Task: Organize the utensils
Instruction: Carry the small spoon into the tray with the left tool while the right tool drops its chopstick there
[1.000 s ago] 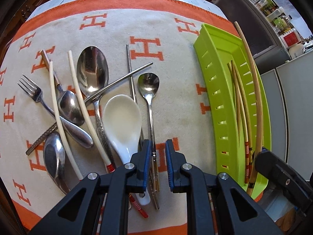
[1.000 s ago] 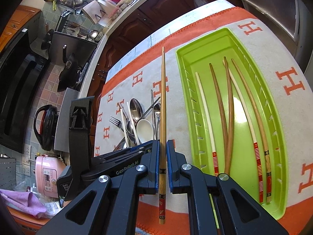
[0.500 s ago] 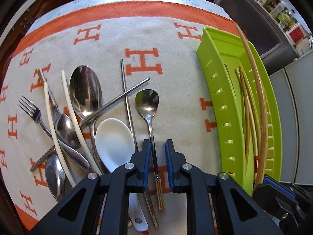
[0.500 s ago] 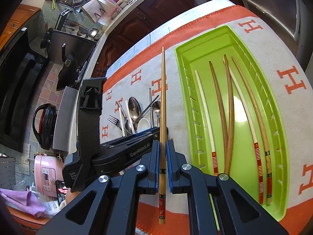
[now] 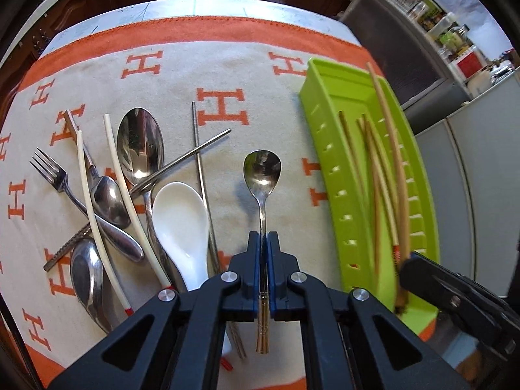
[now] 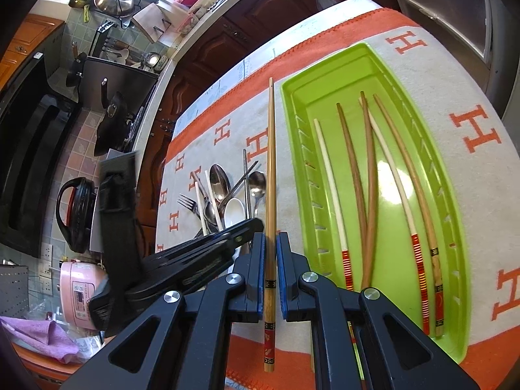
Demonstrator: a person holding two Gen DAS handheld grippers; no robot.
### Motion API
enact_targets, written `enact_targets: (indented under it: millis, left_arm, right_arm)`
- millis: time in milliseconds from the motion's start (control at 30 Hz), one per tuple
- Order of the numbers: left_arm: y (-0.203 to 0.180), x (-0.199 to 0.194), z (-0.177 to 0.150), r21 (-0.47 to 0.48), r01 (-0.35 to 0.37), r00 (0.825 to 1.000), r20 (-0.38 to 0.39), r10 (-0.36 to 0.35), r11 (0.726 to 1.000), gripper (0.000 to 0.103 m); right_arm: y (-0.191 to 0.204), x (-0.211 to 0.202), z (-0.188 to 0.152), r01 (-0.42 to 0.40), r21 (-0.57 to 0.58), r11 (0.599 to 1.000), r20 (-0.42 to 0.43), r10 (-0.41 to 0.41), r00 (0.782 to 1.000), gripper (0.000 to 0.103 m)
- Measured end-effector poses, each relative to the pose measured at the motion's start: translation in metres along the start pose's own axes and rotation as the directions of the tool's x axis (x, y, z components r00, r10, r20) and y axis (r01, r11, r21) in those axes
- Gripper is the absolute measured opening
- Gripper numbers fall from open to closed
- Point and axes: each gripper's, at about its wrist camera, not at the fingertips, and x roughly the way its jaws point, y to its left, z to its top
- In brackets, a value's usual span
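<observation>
My left gripper (image 5: 263,239) is shut on the handle of a small steel spoon (image 5: 262,172) and holds it above the cloth, bowl pointing away. To its left lies a pile of utensils: a white ceramic spoon (image 5: 180,224), a large steel spoon (image 5: 139,146), a fork (image 5: 52,172), white chopsticks (image 5: 122,188) and metal chopsticks (image 5: 201,162). My right gripper (image 6: 270,239) is shut on a bamboo chopstick (image 6: 271,162), held just left of the green tray (image 6: 455,227), which holds several chopsticks (image 6: 364,178). The tray (image 5: 328,169) shows in the left view too.
A cream cloth with an orange border and H letters (image 5: 221,104) covers the table. The left gripper body (image 6: 182,260) shows in the right wrist view. Beyond the table edge are dark cabinets (image 6: 227,39) and a pink cooker (image 6: 81,292).
My left gripper has closed on the small steel spoon and lifted it out of the pile, to the right. The right gripper keeps holding the bamboo chopstick beside the tray.
</observation>
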Motion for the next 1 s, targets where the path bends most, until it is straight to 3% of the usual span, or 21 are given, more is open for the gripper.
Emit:
enact_targets:
  millis: [133,300,433,600,733,1000]
  left_arm:
    - [0.000,-0.021,-0.005,-0.004,0.058,0.998,0.017,-0.058,0.998,0.001]
    - [-0.011,-0.053,-0.013,0.007,0.125,0.991,0.044,-0.125,0.992,0.002]
    - [-0.020,-0.071,-0.012,0.038,0.139,0.988,0.061,-0.141,0.990,0.002]
    - [-0.044,-0.058,-0.001,0.047,0.138,0.989,0.040,-0.140,0.989,0.002]
    - [-0.060,-0.039,0.003,0.049,0.145,0.989,0.006,-0.145,0.988,0.002]
    - [-0.077,-0.011,0.011,0.048,0.142,0.990,-0.027,-0.141,0.989,0.002]
  right_arm:
    - [-0.005,-0.010,0.001,0.017,0.006,1.000,0.023,-0.018,1.000,0.007]
    - [-0.012,-0.023,0.005,0.131,-0.035,0.991,0.061,-0.129,0.990,0.007]
    - [-0.020,-0.022,0.013,0.272,-0.100,0.957,0.075,-0.265,0.961,0.007]
    - [-0.037,-0.014,0.015,0.382,-0.139,0.914,0.049,-0.379,0.924,0.008]
    - [-0.052,-0.017,0.013,0.337,-0.083,0.938,0.027,-0.336,0.941,0.011]
    - [-0.060,-0.044,0.013,0.317,-0.004,0.948,0.111,-0.315,0.943,0.017]
